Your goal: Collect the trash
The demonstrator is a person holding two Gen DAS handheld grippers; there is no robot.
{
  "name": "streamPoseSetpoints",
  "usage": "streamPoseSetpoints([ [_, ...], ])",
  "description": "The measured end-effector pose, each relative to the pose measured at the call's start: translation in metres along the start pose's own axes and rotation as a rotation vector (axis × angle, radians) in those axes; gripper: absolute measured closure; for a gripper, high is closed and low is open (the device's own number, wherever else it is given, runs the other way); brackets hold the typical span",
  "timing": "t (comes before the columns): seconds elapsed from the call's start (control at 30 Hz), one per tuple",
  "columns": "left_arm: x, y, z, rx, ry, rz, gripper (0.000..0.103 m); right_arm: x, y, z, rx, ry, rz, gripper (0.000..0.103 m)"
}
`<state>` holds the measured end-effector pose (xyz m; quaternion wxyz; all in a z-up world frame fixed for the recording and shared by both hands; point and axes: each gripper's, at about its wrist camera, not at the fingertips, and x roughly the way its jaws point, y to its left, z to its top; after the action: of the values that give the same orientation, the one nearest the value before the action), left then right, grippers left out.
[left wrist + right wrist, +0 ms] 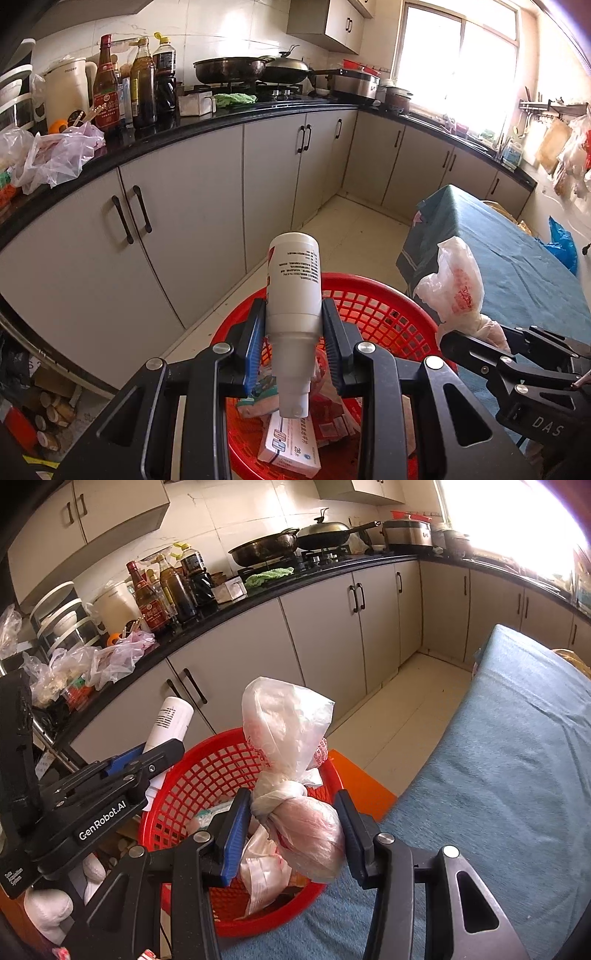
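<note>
A red mesh basket (373, 310) filled the lower centre of both views. Above it, at centre frame, the right gripper (291, 834) clamped a knotted plastic bag (291, 760), and the left gripper (293, 332) gripped a white spray bottle (293, 291), nozzle toward the camera.

Grey cabinets (207, 206) under black counter (258, 110) (cluttered); window (458, 62) glare, perhaps daylight.
</note>
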<state>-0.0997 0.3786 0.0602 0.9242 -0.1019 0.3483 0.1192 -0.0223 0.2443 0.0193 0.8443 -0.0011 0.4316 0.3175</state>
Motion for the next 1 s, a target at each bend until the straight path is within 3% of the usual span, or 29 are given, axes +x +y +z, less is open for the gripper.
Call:
streamPoseSetpoints([
  [0.53,0.004,0.003,0.0,-0.031,-0.001,0.016,0.074,0.015,-0.002,-0.003,0.012,0.011,0.02,0.051],
  [0.57,0.002,0.003,0.0,-0.029,-0.007,0.018,0.072,0.013,-0.002,-0.002,0.016,0.005,0.023,0.051],
  [0.67,-0.005,0.003,0.002,-0.033,-0.026,0.013,0.044,0.006,-0.003,-0.002,0.026,-0.01,0.033,0.045],
  [0.7,-0.009,0.003,0.002,-0.035,-0.036,0.017,0.04,0.003,-0.003,-0.002,0.028,-0.017,0.032,0.043],
  [1.0,-0.035,0.009,-0.007,-0.069,-0.061,0.025,0.033,-0.032,-0.013,-0.012,0.062,-0.045,0.015,0.038],
])
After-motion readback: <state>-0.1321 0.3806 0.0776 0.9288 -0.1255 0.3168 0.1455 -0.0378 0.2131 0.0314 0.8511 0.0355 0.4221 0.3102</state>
